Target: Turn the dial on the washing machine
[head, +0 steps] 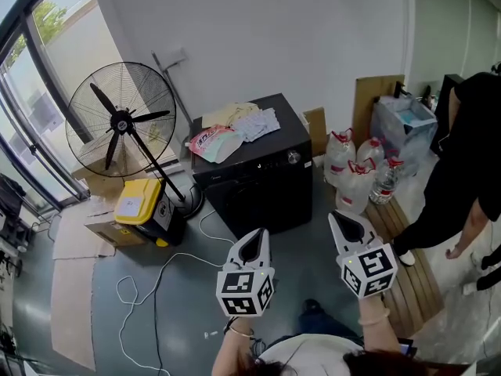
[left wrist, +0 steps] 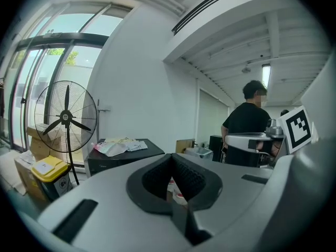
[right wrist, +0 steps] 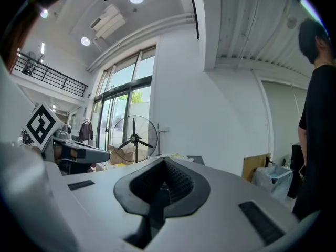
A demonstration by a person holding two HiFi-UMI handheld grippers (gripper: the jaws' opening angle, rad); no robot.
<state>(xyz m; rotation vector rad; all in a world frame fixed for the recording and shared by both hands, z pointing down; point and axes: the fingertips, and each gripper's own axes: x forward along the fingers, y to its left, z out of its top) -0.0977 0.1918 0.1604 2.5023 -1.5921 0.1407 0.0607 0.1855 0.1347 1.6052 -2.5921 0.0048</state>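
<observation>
Both pinched closed, empty: left claw [head: 255,240], right claw [head: 342,222], well apart from washing machine [head: 250,180]. Its dial [head: 293,157] tiny in head view, not discernible in either gripper view.

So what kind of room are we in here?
Probably a workshop or storage space, not a home laundry: the washing machine stands beside a large pedestal fan, with flattened cardboard and water jugs on the floor.

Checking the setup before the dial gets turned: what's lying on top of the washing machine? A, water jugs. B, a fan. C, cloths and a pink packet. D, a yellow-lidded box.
C: the head view shows cloths and a pink packet heaped on the washing machine.
</observation>
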